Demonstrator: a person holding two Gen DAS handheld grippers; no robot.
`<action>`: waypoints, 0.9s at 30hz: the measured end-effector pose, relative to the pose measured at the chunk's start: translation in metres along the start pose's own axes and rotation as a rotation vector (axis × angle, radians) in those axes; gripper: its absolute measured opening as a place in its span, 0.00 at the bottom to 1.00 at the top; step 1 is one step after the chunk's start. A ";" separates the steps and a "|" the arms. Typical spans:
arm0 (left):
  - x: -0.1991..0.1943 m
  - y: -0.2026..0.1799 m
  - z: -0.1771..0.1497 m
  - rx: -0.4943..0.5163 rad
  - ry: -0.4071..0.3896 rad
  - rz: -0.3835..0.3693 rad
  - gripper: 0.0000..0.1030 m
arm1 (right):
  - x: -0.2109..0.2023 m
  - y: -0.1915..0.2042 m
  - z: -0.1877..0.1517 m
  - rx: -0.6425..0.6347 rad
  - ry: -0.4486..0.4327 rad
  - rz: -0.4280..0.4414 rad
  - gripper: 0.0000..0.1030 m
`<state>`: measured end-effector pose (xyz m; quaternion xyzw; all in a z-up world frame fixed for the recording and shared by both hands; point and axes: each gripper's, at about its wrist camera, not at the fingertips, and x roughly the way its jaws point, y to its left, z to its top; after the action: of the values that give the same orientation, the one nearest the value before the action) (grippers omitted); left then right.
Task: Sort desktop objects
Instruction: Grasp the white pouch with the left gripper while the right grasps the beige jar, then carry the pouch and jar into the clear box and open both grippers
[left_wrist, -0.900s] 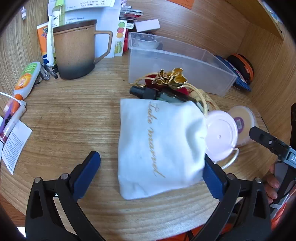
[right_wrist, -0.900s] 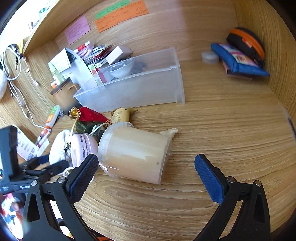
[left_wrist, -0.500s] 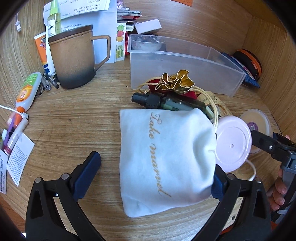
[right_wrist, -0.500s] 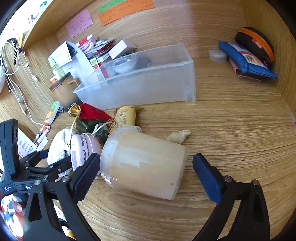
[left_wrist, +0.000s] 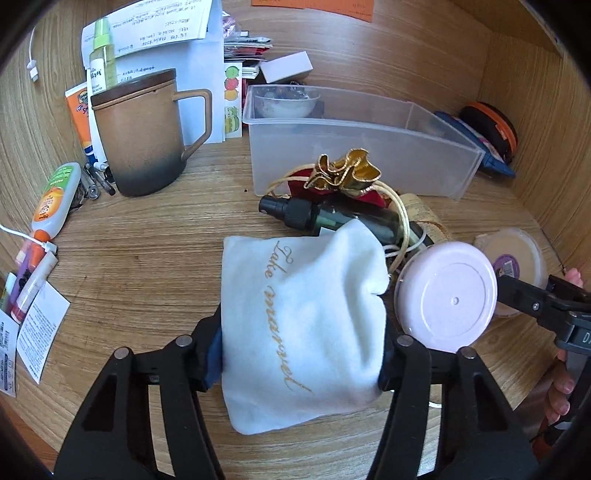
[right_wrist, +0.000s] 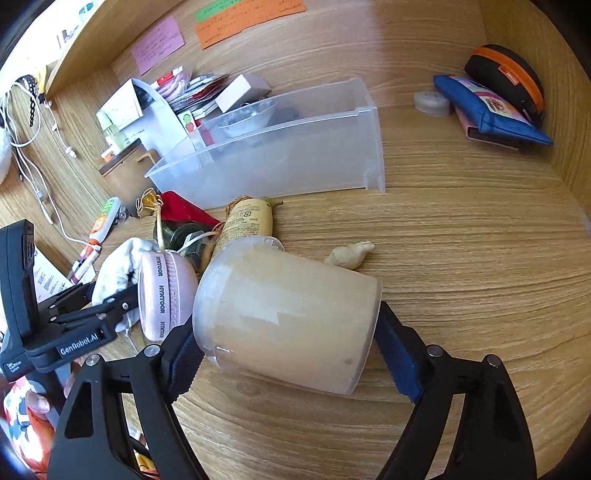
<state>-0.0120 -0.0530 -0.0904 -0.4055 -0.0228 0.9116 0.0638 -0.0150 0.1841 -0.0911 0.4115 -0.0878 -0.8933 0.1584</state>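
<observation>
Pouch (left_wrist: 303, 332), white cloth at lower centre of the left view, is pinched by the left gripper (left_wrist: 299, 354); lift it straight, clear of the pink jar (left_wrist: 447, 299) touching it. Right gripper (right_wrist: 284, 350), low and level over the desk (right_wrist: 461, 240), clamps the lying tub (right_wrist: 288, 317) at lower centre.

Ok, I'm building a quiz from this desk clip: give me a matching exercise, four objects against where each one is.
Objects:
1. white pouch
2. frosted tub
3. small bowl
4. brown mug

Places:
A. inside the clear bin
B. between the left gripper fingers
C. upright on the desk, left of the bin
D. on its side between the right gripper fingers

Pairs: 1-B, 2-D, 3-A, 4-C
</observation>
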 end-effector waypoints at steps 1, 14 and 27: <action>-0.001 0.001 0.000 -0.001 -0.005 0.005 0.56 | -0.001 -0.001 -0.001 0.002 -0.004 -0.005 0.80; -0.031 0.010 0.007 -0.014 -0.073 0.014 0.50 | -0.032 -0.016 0.011 0.016 -0.084 -0.036 0.80; -0.067 -0.003 0.025 0.005 -0.149 -0.077 0.50 | -0.058 -0.017 0.026 -0.001 -0.154 -0.045 0.80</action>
<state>0.0140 -0.0592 -0.0245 -0.3350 -0.0407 0.9362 0.0980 -0.0029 0.2215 -0.0386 0.3434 -0.0899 -0.9256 0.1313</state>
